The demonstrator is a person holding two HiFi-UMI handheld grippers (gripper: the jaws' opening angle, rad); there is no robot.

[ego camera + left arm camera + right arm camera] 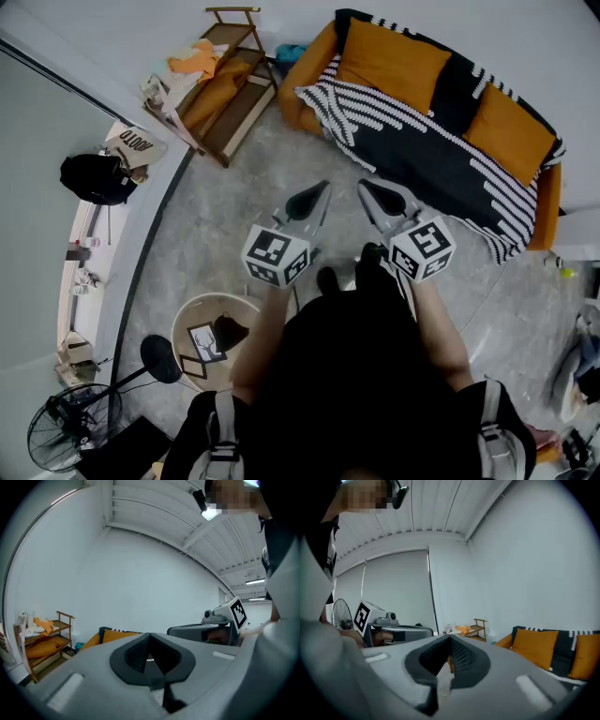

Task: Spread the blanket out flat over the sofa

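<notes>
Both claws are clenched on nothing: the left gripper (324, 187) and right gripper (365, 186) sit side by side near the middle of the head view, jaws pressed together, tips aimed toward the sofa (307, 80). The black-and-white blanket (427, 155) lies over the sofa's seat in the upper right, hanging over its front edge, with orange cushions (394, 58) against the backrest. A wooden shelf (230, 89) stands at upper left, beside the sofa.

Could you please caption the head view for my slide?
Both shut and empty, the left gripper and right gripper point toward the sofa under a blanket.
</notes>
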